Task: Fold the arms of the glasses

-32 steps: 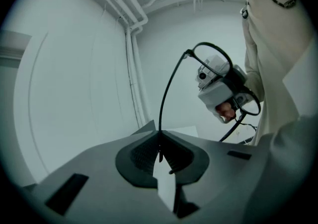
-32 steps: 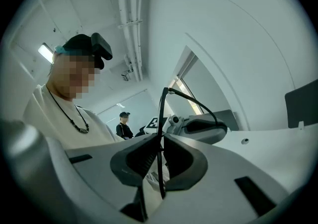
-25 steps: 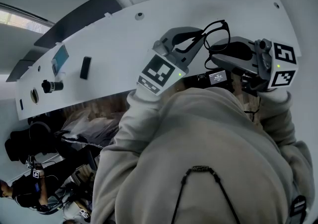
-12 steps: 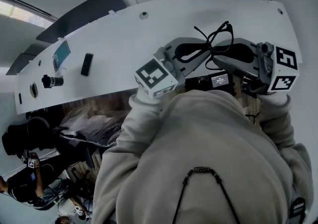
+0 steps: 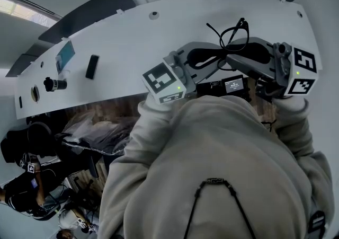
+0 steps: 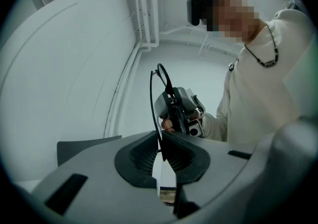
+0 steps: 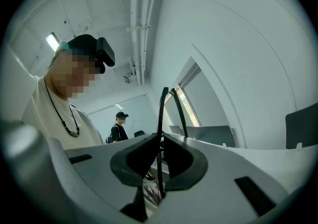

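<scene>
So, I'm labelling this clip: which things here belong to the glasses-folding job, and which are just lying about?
In the job: glasses, left tool, right tool, both shut on them.
Lying about: black block, bluish card, small black cylinder, all on the white table.

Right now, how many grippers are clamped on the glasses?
2. The left gripper pinches the glasses from the head view's left, the right gripper from its right; each gripper view shows thin black frame between the jaws.
</scene>
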Action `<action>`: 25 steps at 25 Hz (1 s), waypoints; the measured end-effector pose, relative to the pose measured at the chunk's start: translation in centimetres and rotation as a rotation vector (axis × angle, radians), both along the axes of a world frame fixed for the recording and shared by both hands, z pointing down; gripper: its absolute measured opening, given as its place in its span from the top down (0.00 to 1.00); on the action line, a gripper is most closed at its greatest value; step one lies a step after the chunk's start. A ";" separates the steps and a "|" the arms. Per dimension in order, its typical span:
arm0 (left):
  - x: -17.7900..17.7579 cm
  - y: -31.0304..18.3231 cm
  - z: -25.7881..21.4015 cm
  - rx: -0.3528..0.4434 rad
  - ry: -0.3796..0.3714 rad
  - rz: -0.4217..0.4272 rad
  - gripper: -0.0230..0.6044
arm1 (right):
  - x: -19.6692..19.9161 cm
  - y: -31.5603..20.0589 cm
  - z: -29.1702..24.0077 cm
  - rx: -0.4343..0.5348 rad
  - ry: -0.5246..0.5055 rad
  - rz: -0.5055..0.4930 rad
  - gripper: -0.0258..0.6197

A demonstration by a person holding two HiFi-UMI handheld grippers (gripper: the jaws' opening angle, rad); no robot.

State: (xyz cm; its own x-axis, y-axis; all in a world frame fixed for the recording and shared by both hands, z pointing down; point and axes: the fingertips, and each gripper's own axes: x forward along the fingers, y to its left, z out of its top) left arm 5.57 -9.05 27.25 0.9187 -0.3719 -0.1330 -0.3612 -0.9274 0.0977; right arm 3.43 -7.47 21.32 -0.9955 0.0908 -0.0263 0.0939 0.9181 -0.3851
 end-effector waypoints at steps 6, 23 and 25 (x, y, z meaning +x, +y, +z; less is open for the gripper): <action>-0.1 0.4 -0.2 -0.041 0.076 0.066 0.92 | 0.0 -0.2 -0.2 -0.011 -0.019 -0.016 0.87; 0.1 1.9 0.6 -0.133 0.218 0.203 0.91 | 0.0 1.4 0.9 0.016 -0.010 -0.094 0.87; -0.5 1.1 0.9 -0.142 0.232 0.143 0.91 | 0.0 1.5 1.1 0.000 -0.008 -0.111 0.87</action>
State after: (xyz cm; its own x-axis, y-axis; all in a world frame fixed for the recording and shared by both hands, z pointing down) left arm 5.12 -7.93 28.19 0.9143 -0.2704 -0.3014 -0.1805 -0.9385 0.2944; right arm 3.42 -5.93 22.39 -0.9791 0.2002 -0.0345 0.1980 0.9020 -0.3838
